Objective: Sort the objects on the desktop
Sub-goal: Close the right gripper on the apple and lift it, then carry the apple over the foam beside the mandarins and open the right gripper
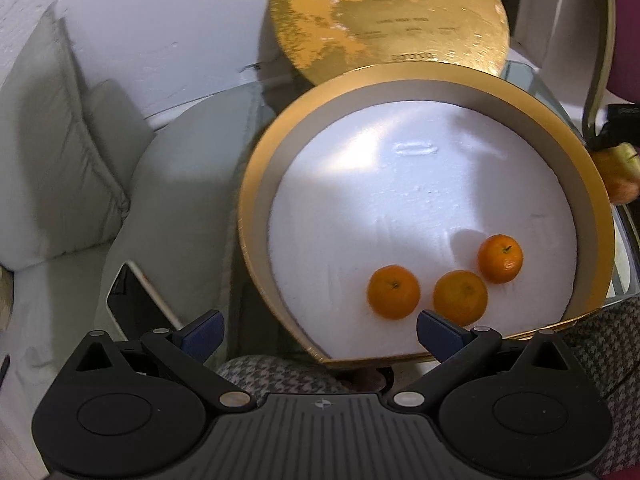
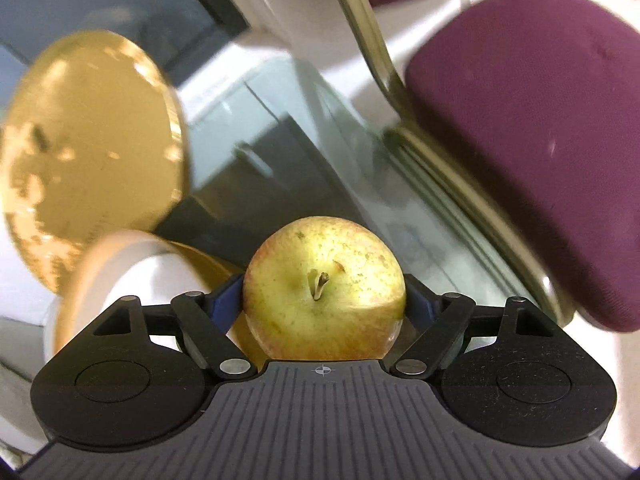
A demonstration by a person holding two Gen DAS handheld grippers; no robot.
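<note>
A round gold box (image 1: 280,152) with a white foam floor sits on the glass table. Three small oranges (image 1: 394,292) (image 1: 460,298) (image 1: 501,258) lie together in its near right part. My left gripper (image 1: 320,330) hovers open just in front of the box's near rim, nothing between its blue fingers. A yellow-green apple (image 2: 324,288), stem toward the camera, is clamped in my right gripper (image 2: 325,304), held above the table. That apple and gripper show at the right edge of the left wrist view (image 1: 618,172). The gold box (image 2: 80,280) lies to the right gripper's left.
A gold round lid (image 1: 388,16) (image 2: 92,152) lies beyond the box. A white sofa with cushions (image 1: 60,152) is on the left, a phone (image 1: 140,300) near its edge. A purple chair (image 2: 532,132) stands on the right. Houndstooth cloth (image 1: 600,360) lies below the table.
</note>
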